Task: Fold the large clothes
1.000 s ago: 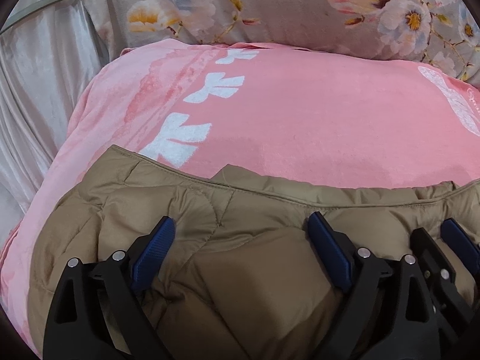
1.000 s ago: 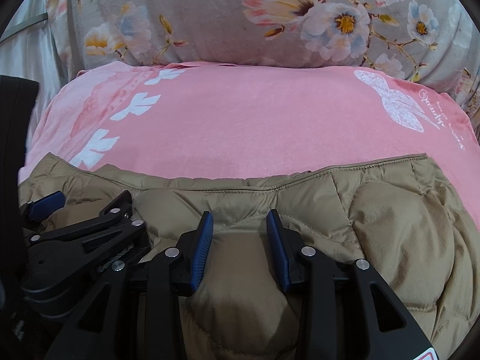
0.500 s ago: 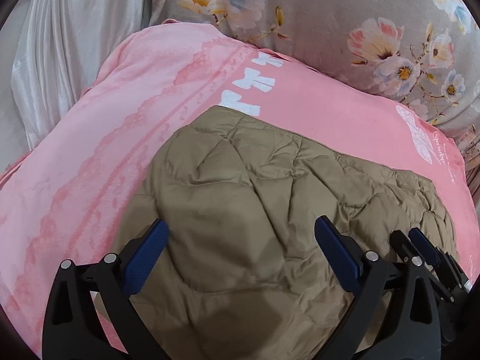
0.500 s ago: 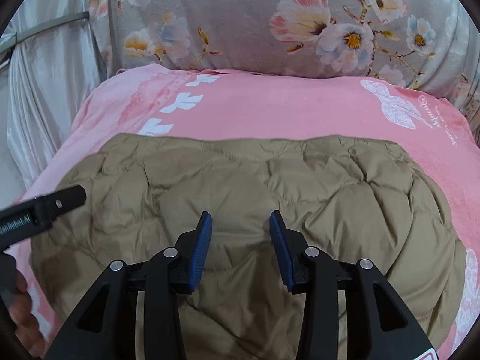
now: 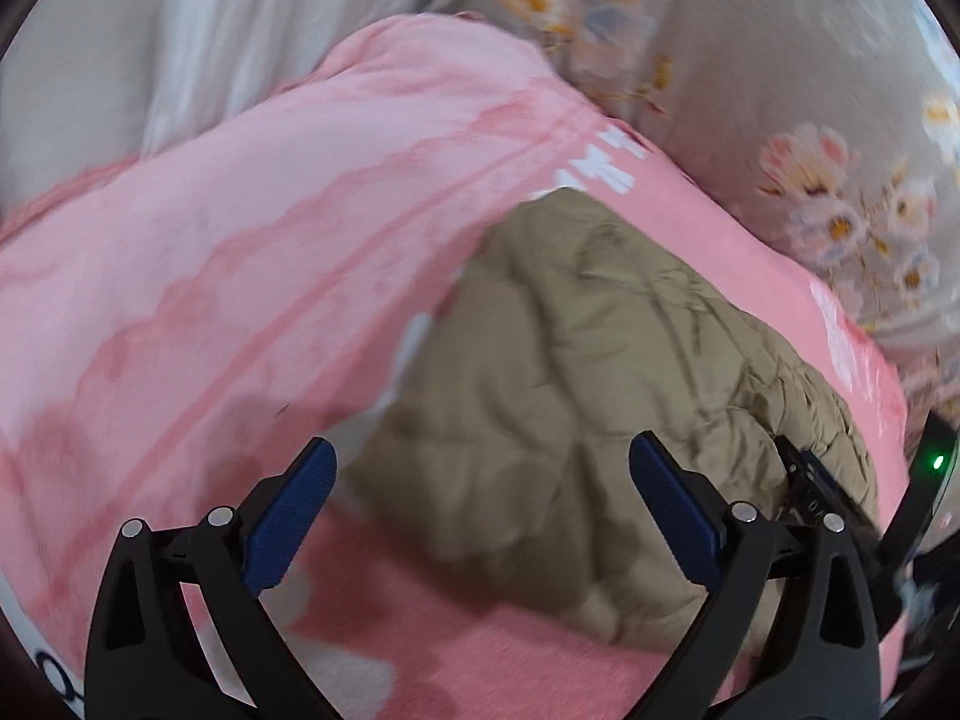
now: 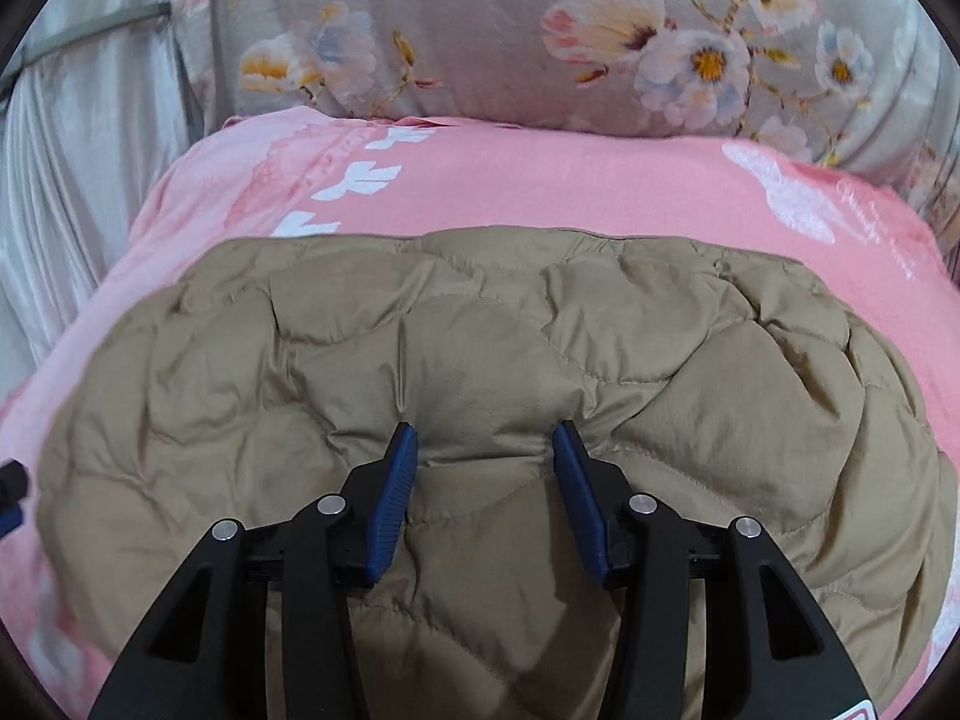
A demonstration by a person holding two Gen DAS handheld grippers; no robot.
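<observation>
A tan quilted puffer jacket [image 6: 492,360] lies folded in a broad rounded bundle on a pink bedsheet [image 6: 540,180]. My right gripper [image 6: 485,468] is partly open just above the jacket's near middle, and its blue pads touch the fabric without clamping it. In the left wrist view the jacket [image 5: 570,372] lies ahead and to the right. My left gripper [image 5: 480,498] is wide open and empty, over the jacket's left edge and the pink sheet [image 5: 210,300]. The right gripper's tip [image 5: 810,480] shows at the jacket's right side in that view.
A grey floral cushion or headboard cover [image 6: 600,36] runs along the far side of the bed. A pale silvery curtain [image 6: 78,180] hangs to the left. The pink sheet carries white leaf prints [image 6: 360,174] near its left edge.
Both grippers let go of the jacket and pulled back; it now lies folded over on the sheet. My left gripper swung left and away, its view blurred. My right gripper lowered toward the fabric.
</observation>
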